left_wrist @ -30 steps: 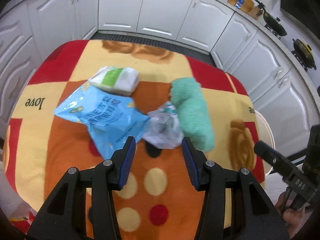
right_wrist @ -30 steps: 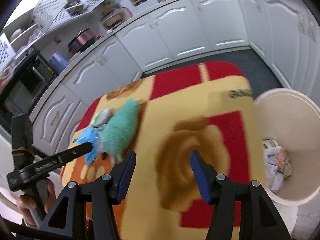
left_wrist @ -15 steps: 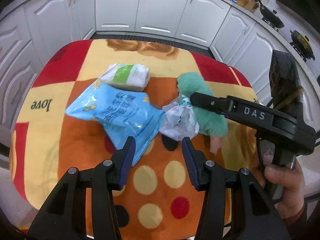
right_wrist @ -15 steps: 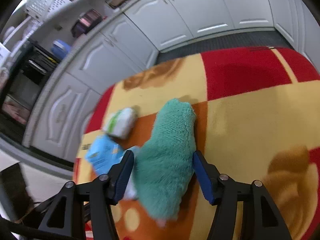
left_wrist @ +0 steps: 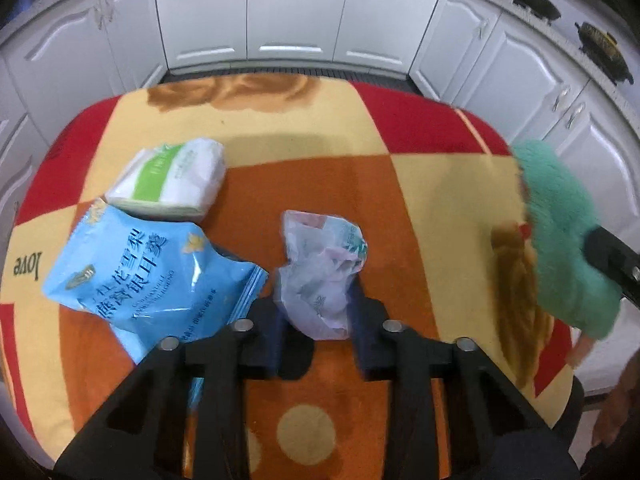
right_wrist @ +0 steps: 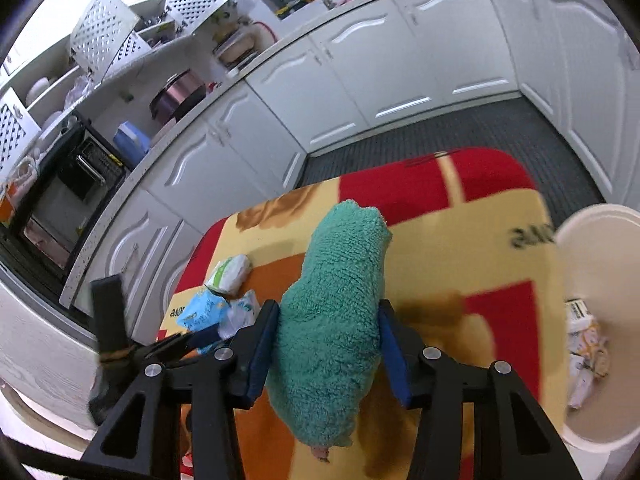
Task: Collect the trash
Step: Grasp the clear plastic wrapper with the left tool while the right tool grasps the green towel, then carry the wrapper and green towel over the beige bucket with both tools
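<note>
both our tongs have just been closing: the left tongs [left_wrist: 314, 320] now pinch the crumpled wrapper [left_wrist: 320, 276] on the tabletop [left_wrist: 280, 140], while the right tongs [right_wrist: 326, 356], clamped on the green towel [right_wrist: 340, 320], have carried it toward the bin [right_wrist: 600, 216], so one piece looks ready to lift.

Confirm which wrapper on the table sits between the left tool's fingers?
The crumpled clear plastic wrapper. The blue snack bag and green-striped tissue pack lie off to its left.

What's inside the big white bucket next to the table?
Crumpled paper and wrappers lie inside the white bucket. The table's edge covers its near side, so anything there is hidden.
</note>
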Demonstrator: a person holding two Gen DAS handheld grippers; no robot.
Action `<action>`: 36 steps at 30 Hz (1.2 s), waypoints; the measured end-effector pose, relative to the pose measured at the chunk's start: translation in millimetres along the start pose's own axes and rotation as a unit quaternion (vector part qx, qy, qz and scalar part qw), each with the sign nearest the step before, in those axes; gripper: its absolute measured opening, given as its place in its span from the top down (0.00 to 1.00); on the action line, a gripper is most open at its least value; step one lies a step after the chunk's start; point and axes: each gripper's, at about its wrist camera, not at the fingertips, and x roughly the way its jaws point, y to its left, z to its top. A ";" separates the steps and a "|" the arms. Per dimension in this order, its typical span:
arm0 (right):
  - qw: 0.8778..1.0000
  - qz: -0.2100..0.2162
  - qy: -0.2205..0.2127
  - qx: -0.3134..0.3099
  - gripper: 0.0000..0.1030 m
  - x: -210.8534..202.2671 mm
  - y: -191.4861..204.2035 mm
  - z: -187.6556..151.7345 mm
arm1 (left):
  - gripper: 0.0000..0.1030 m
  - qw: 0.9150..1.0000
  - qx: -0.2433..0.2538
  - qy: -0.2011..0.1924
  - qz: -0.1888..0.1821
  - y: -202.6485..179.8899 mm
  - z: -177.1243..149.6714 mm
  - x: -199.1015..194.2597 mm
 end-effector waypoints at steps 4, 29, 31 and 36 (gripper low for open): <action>1.000 -0.003 -0.007 0.002 0.54 -15.7 -6.7 -9.9 | 0.82 0.999 -0.004 -0.007 -0.031 -1.2 -2.6 -17.4; 0.995 -0.053 -0.070 0.046 0.54 -97.8 -67.9 -31.5 | 0.82 0.988 0.118 -0.049 -0.089 -156.4 -13.0 -54.7; 0.994 -0.059 -0.073 0.053 0.54 -102.9 -76.0 -32.3 | 0.82 0.987 0.124 -0.048 -0.091 -166.9 -12.5 -52.4; 0.992 -0.070 -0.078 0.076 0.54 -112.7 -100.1 -36.5 | 0.82 0.984 0.143 -0.041 -0.098 -194.3 -8.7 -41.0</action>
